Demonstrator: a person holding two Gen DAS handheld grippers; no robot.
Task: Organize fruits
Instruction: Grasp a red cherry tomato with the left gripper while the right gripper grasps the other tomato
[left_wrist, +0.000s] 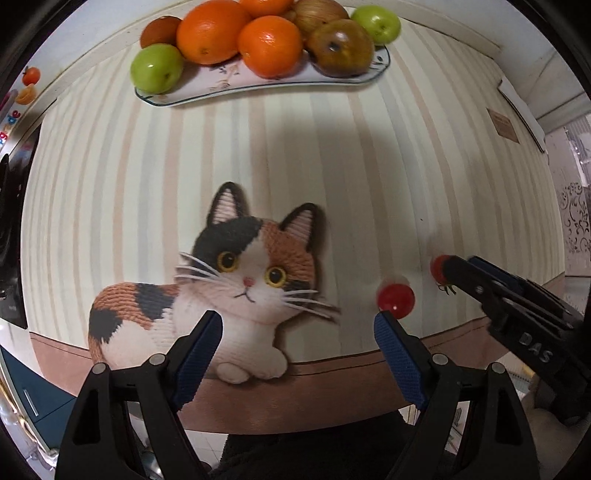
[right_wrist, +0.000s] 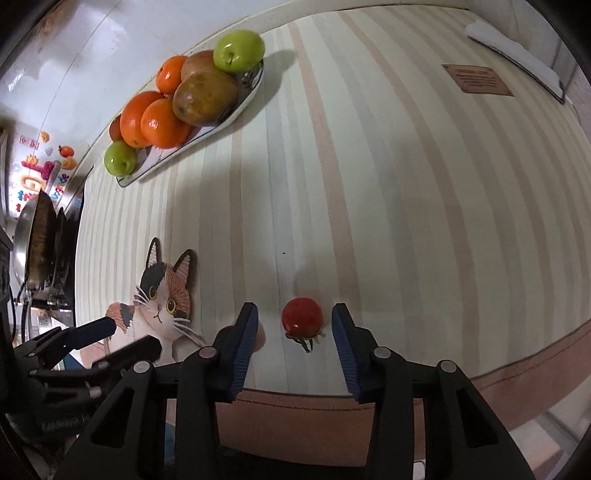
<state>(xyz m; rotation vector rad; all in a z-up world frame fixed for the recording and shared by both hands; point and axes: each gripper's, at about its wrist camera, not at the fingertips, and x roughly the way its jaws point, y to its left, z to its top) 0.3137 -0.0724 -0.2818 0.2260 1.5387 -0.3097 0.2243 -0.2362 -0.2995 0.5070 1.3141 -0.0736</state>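
Between the parted, empty right tongs (right_wrist: 294, 325), a cherry tomato (right_wrist: 302, 316); left tongs (left_wrist: 297, 332) wide, empty

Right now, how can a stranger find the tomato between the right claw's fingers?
On the striped cloth, look right of the cat, near the edge. The tomato lies inside the open right claw and shows a green stalk; the other tomato shows none.

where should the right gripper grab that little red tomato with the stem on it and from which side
Grip the cherry tomato across its round middle, coming in from the near table edge as the right gripper already does. Its green stem points back toward the gripper, so the smooth sides are free for the pads. The jaws are open, one on each side, not touching. Close gently, since it could roll on the striped tablecloth.
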